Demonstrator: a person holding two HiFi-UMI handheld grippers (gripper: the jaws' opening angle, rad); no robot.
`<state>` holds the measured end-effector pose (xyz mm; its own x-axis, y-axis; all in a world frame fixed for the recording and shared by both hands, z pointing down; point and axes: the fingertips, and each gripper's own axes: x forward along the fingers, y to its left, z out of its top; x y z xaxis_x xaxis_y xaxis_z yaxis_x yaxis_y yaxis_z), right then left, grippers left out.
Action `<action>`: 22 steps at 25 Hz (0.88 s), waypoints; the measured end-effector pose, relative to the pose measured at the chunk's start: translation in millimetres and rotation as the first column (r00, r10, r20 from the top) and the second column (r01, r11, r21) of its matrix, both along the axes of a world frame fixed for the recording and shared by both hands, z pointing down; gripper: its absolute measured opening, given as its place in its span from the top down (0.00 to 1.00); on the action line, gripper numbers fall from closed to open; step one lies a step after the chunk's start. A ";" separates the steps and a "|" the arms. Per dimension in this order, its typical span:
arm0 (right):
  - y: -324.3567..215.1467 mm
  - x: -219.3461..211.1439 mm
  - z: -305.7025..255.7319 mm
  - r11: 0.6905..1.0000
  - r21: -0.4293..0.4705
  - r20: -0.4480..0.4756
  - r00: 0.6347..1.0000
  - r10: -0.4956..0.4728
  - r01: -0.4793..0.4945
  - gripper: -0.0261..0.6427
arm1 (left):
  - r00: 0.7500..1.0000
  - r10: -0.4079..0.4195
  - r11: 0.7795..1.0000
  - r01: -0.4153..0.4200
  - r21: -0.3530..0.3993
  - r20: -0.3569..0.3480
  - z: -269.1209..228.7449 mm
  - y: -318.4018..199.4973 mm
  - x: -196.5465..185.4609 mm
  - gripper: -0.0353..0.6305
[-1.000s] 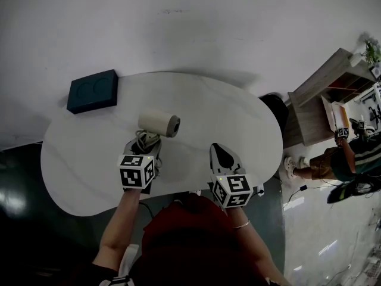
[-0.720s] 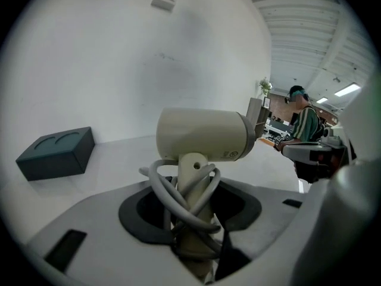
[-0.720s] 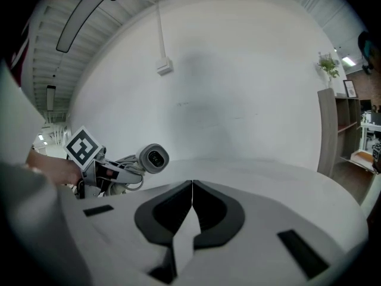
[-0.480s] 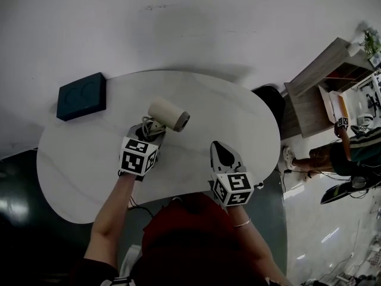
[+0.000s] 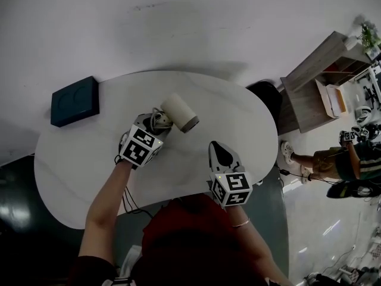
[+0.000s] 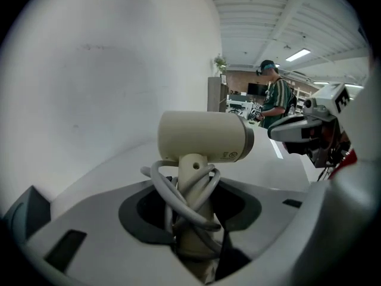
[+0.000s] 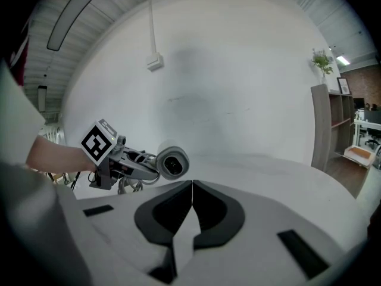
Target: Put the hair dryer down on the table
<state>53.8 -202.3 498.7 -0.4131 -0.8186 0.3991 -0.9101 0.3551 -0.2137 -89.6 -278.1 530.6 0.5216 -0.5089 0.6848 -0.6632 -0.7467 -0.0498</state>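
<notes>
Grips the cream, round-barrelled plastic hair dryer (image 5: 180,112) by its cord-wrapped handle (image 6: 194,190) between the left gripper (image 6: 193,219) jaws, upright over the white oval table (image 5: 238,100). Holds the right gripper (image 7: 191,201) near the table's front edge, jaws pressed together on nothing.

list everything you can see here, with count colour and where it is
table: 1, white, oval, centre, against the wall
hair dryer: 1, cream, over the table, handle in the left tool
cord: 1, grey, wound round the dryer's handle
box: 1, dark teal, table's far left edge
shelf: 1, wood, right of the table
plant: 1, green, on top of the shelf
bystander: 1, striped top, far right
left tool: 1, white and black, shut on the hair dryer
right tool: 1, white and black, shut and empty, over the table's near edge
forearms: 2, bare, behind the tools
</notes>
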 end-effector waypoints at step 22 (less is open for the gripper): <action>-4.2 22.1 18.2 0.998 -0.047 -0.005 0.999 0.041 -0.041 0.94 | 0.917 0.365 0.930 -0.350 -0.116 0.160 31.3 2.8 33.6 0.64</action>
